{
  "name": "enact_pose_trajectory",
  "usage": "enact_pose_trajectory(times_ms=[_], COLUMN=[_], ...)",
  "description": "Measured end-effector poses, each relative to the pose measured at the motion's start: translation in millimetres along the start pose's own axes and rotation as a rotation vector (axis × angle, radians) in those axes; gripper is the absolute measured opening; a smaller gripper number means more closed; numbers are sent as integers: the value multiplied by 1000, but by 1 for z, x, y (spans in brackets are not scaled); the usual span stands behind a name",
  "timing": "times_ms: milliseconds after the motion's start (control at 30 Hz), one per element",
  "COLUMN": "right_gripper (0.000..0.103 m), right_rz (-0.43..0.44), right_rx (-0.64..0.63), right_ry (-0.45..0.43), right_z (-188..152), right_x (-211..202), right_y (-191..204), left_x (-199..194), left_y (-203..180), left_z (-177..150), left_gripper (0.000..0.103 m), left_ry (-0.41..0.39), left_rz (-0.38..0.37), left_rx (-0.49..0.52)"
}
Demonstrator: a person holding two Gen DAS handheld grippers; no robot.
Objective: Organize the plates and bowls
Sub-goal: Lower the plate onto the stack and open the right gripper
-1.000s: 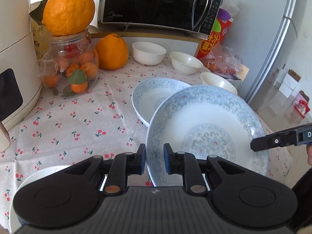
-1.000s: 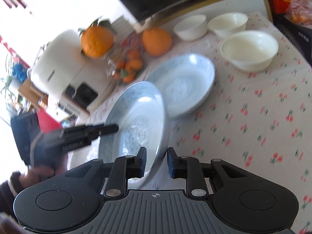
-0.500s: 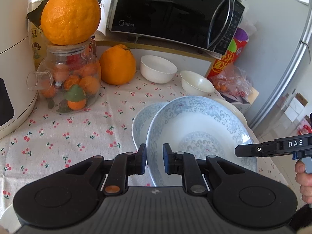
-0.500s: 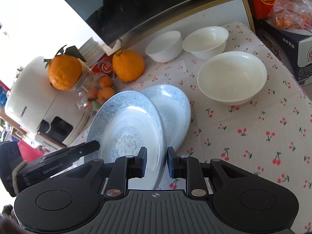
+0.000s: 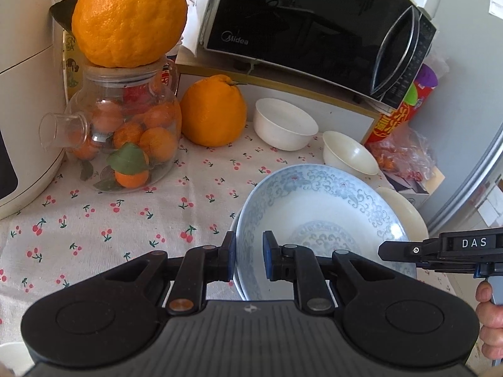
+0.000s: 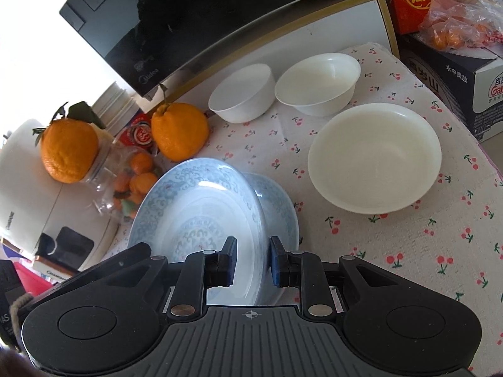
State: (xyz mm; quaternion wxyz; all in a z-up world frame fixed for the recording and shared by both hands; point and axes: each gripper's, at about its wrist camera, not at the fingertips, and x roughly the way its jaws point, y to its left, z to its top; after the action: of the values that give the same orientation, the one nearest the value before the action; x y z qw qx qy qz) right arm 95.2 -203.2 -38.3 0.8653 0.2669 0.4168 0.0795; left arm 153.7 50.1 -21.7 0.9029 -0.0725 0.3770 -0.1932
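Cherry-print tablecloth (image 6: 393,245) carries the work area. Compared with a second ago, the blue plate (image 6: 195,207), then well left of the second plate (image 6: 279,216), now hangs tilted directly over it. Both the left gripper (image 5: 248,259) and right gripper (image 6: 250,264) are clamped on its rim. Stacking appears nearly complete; three white bowls (image 6: 374,157) stand apart, unsorted.

You can read "Midea" on the microwave (image 5: 308,28), "DAS" on the right gripper (image 5: 405,250), and "TEA" on a box (image 5: 69,51) behind the jar.
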Motion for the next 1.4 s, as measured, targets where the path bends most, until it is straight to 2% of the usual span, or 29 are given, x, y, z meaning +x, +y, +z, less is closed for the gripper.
enact_pose_trajectory(times_ms=[167, 400, 500, 600, 700, 833, 1100, 1167, 1267, 1400], right_gripper=[22, 22, 22, 22, 22, 22, 26, 29, 31, 40], right_rz=[-25, -75, -105, -107, -123, -138, -183, -162, -130, -118], right_rx=[15, -30, -56, -71, -85, -116, -148, -152, -165, -193], right_ry=[1, -1, -22, -33, -32, -39, -40, -55, -70, -83], right_z=[4, 2, 2, 4, 1, 0, 2, 3, 5, 4], right_x=[10, 19, 18, 16, 18, 17, 14, 10, 4, -1], right_y=[-2, 4, 8, 10, 12, 16, 21, 19, 21, 26], left_x=[8, 14, 14, 12, 13, 18, 12, 11, 11, 10], left_y=[-6, -11, -19, -33, -48, -50, -44, -43, -43, -42], left_z=[-1, -4, -5, -7, -13, -17, -15, -14, -13, -13], left_gripper=[16, 15, 12, 10, 10, 11, 23, 25, 33, 43], left_ry=[6, 2, -19, -31, -35, -10, -12, -15, -13, -5], left_rz=[44, 100, 125, 93, 99, 99, 94, 92, 92, 92], left_rx=[38, 84, 135, 203, 280, 280, 234, 228, 218, 211])
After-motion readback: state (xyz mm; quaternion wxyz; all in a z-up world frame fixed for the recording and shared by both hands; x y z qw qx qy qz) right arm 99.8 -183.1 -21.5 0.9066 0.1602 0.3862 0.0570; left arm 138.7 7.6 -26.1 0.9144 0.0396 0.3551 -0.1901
